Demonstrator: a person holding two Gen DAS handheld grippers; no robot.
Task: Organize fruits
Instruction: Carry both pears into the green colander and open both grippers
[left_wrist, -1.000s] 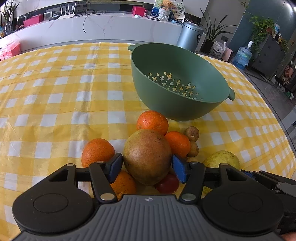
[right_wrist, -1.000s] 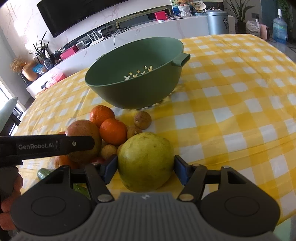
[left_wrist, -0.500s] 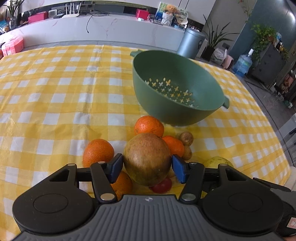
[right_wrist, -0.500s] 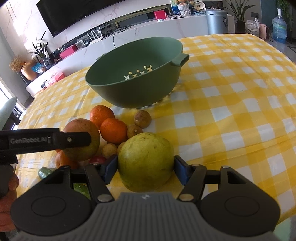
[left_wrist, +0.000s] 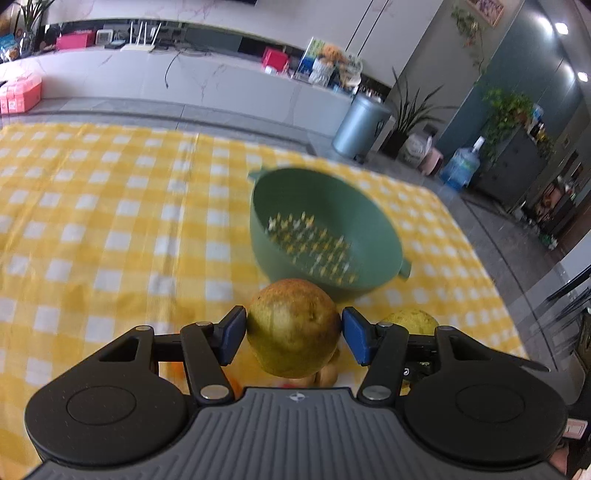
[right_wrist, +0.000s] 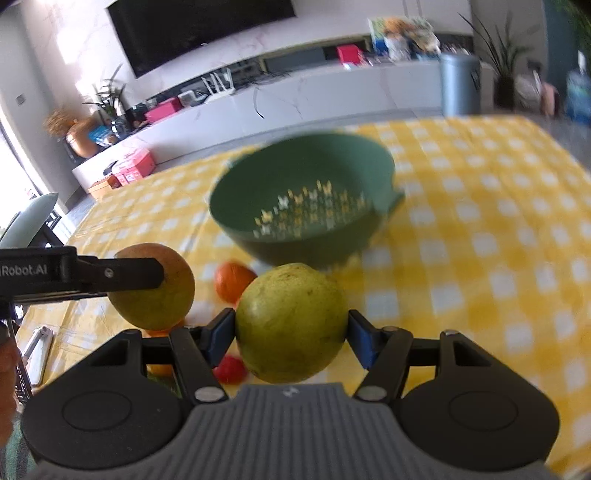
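My left gripper is shut on a brownish-green pear and holds it in the air short of the green colander. My right gripper is shut on a yellow-green pear, also raised. In the right wrist view the left gripper's finger and its brown pear show at the left, in front of the colander. An orange and a small red fruit lie on the cloth below. The right gripper's pear shows at right in the left wrist view.
The yellow-and-white checked tablecloth covers the table. Its far edge meets a grey floor and a long white counter. A grey bin and plants stand beyond the table. Small brown fruits peek under the left pear.
Both grippers have lifted their pears off the fruit pile and risen above the table. The views are blurred with motion, and the colander now sits lower and farther in both views.
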